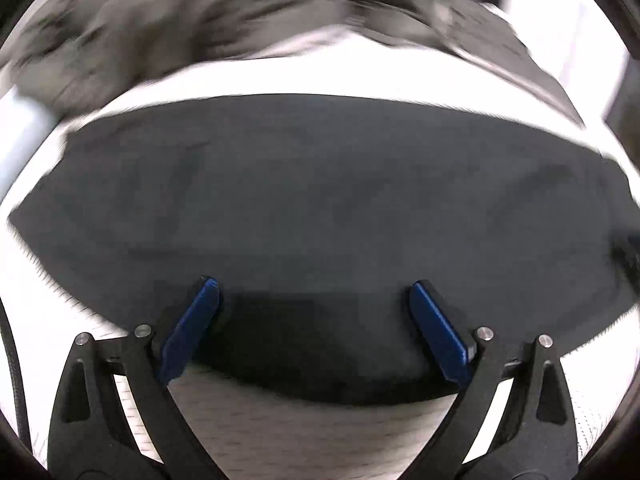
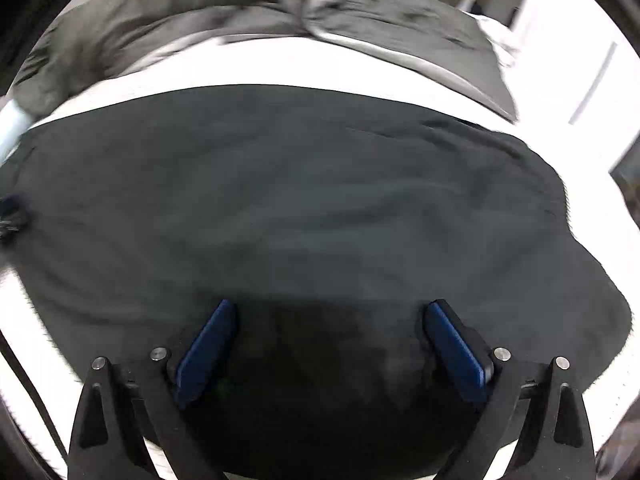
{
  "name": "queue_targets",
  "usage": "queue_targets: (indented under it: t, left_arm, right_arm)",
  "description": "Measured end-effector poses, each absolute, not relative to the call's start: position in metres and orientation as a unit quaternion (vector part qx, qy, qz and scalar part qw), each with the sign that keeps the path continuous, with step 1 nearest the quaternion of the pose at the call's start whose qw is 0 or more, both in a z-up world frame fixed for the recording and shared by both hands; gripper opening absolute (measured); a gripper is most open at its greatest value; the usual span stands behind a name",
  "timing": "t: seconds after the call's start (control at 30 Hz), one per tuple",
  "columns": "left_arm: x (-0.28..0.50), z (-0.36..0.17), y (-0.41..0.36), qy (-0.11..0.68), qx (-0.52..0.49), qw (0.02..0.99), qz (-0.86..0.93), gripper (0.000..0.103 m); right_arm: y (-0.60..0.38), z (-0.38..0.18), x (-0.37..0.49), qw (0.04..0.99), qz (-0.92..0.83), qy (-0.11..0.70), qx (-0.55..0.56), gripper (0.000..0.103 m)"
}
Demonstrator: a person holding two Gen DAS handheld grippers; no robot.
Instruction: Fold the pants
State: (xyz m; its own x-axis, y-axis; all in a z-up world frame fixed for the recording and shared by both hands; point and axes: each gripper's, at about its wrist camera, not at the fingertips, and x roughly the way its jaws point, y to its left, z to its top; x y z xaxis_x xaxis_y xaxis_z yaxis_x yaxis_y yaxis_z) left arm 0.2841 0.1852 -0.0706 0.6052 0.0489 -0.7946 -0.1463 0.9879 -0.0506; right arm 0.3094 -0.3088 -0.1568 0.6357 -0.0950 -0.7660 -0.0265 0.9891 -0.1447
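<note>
Dark pants (image 1: 320, 208) lie flat across a white bed (image 1: 304, 76), folded into a wide band. In the left wrist view my left gripper (image 1: 314, 290) hovers over the near edge of the pants, its blue-padded fingers (image 1: 196, 320) spread wide with only flat cloth below them. In the right wrist view the same pants (image 2: 300, 200) fill the middle, and my right gripper (image 2: 332, 312) stands open above their near part, blue pads (image 2: 452, 348) far apart and nothing pinched. Both views are motion-blurred.
A rumpled grey blanket (image 1: 180, 20) lies along the far side of the bed, also seen as a grey blanket (image 2: 240, 4) in the right wrist view. White sheet (image 2: 540, 128) shows beyond the pants. A white wall or door (image 2: 580, 60) stands at the far right.
</note>
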Motion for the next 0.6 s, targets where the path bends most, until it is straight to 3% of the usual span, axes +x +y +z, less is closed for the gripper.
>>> queue_targets:
  t: [0.1, 0.2, 0.43, 0.5, 0.53, 0.6]
  left_arm:
    - [0.279, -0.069, 0.191, 0.437, -0.046, 0.896, 0.065, 0.095]
    - [0.273, -0.054, 0.166, 0.423, -0.018, 0.905, 0.049, 0.086]
    - [0.313, -0.039, 0.091, 0.414, 0.033, 0.907, -0.069, 0.086]
    - [0.338, -0.05, 0.084, 0.437, 0.036, 0.896, -0.077, 0.077]
    - [0.344, -0.058, 0.078, 0.45, 0.036, 0.889, -0.079, 0.068]
    - [0.364, -0.069, 0.087, 0.464, 0.036, 0.881, -0.088, 0.067]
  right_arm:
    - [-0.324, -0.155, 0.313, 0.902, -0.02, 0.429, -0.046, 0.099]
    - [-0.322, -0.146, 0.316, 0.907, -0.028, 0.419, -0.021, 0.099]
    - [-0.218, -0.13, 0.324, 0.906, 0.093, 0.406, -0.068, 0.099]
    - [-0.187, -0.13, 0.33, 0.902, 0.132, 0.405, -0.069, 0.099]
    - [-0.178, -0.132, 0.333, 0.899, 0.146, 0.408, -0.07, 0.099]
    - [-0.17, -0.138, 0.34, 0.893, 0.154, 0.414, -0.086, 0.099]
